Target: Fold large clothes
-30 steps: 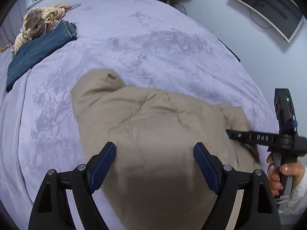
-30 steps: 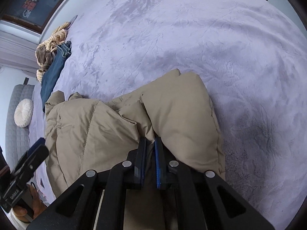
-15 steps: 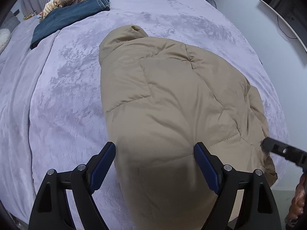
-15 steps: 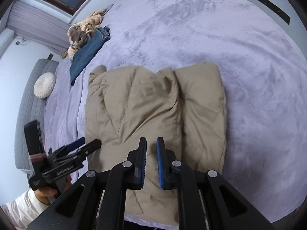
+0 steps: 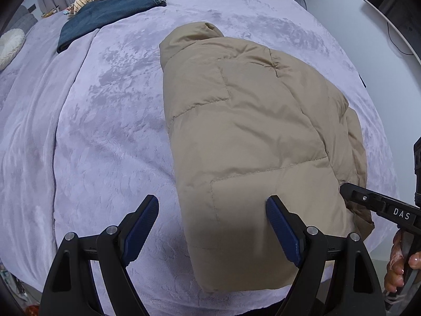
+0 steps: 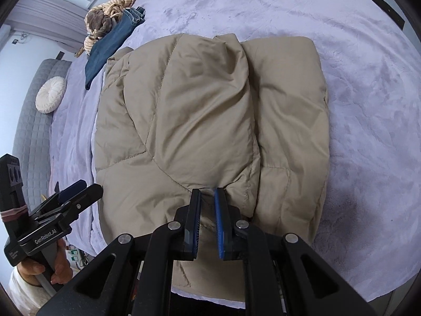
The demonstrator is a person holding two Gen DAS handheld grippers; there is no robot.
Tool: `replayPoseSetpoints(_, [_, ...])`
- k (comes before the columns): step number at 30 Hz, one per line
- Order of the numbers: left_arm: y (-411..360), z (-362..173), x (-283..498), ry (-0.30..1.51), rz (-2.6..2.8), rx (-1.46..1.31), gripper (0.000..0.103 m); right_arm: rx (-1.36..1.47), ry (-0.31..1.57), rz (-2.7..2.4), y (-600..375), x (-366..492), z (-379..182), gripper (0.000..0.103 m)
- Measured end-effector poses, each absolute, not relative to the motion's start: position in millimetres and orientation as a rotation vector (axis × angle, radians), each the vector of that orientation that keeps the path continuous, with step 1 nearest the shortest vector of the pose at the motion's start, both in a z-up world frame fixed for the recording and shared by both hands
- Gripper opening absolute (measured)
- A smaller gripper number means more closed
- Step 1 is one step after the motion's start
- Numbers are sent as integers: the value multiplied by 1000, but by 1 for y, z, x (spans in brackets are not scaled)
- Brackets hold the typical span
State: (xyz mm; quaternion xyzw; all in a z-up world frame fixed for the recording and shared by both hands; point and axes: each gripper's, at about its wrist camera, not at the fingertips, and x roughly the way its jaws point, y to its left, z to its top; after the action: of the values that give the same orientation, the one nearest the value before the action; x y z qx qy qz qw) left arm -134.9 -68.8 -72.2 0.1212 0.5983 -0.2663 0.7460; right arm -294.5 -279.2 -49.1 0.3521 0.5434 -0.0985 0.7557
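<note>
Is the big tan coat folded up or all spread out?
Folded. The tan coat lies as a compact bundle on the bed, sides tucked over, no sleeves spread out.

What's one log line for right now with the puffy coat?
stage: folding | coat: tan, folded on purple blanket | left gripper: open, empty | right gripper: slightly open, at coat's near edge

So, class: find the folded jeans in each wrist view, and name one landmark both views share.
Left wrist: jeans upper left, at the bed's far end.
Right wrist: jeans upper left, beyond the jacket.
Shared landmark: round white cushion, at the left edge in both.
</note>
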Motion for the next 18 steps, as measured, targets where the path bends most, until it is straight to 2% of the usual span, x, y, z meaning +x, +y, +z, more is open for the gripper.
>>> replayPoseSetpoints(7, [-51,-75,-135,1323,-595,239,87,773,1151,-281,-270,-300,-36,15])
replayPoseSetpoints(8, [-50,-75,-135,1320,-601,245,103,777,1145,-288,-269,-301,-34,18])
replayPoseSetpoints(11, [-44,-71,-135,1295,-614,264,103,780,1124,-303,-262,-305,-29,32])
replayPoseSetpoints(18, [-32,-68,-137,1281,-652,271,103,793,1117,-349,-245,-315,-30,46])
